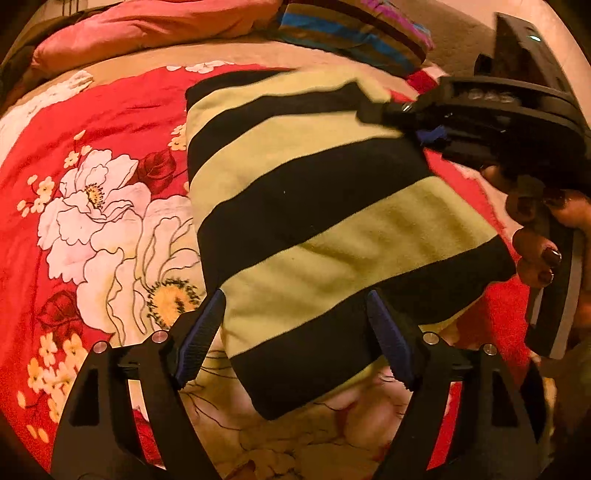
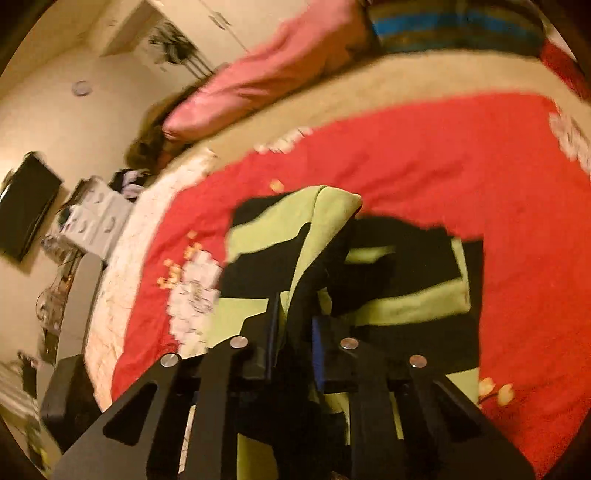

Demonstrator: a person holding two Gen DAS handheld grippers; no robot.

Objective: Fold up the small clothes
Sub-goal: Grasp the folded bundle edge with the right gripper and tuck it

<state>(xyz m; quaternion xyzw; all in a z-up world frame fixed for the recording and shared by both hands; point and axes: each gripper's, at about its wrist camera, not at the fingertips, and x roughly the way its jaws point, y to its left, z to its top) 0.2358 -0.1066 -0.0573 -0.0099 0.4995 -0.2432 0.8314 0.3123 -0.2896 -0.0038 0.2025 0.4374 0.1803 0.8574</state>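
A small garment [image 1: 314, 206] with wide black and yellow-green stripes lies folded on the red floral bedspread [image 1: 122, 110]. My left gripper [image 1: 295, 332] is open at its near corner: one blue pad sits just off the cloth's left edge, the other over a black stripe. My right gripper [image 2: 293, 328] is shut on a raised fold of the garment [image 2: 406, 306], and cloth bunches up between its pads. In the left wrist view the right gripper [image 1: 373, 110] reaches in from the upper right to the garment's far edge, held by a hand [image 1: 535, 236].
A pink pillow [image 1: 147, 26] and a striped cushion [image 1: 351, 33] lie at the head of the bed. Beyond the bed's left edge [image 2: 122, 280] are a white drawer unit [image 2: 96, 218], a dark wall screen [image 2: 26, 210] and floor clutter.
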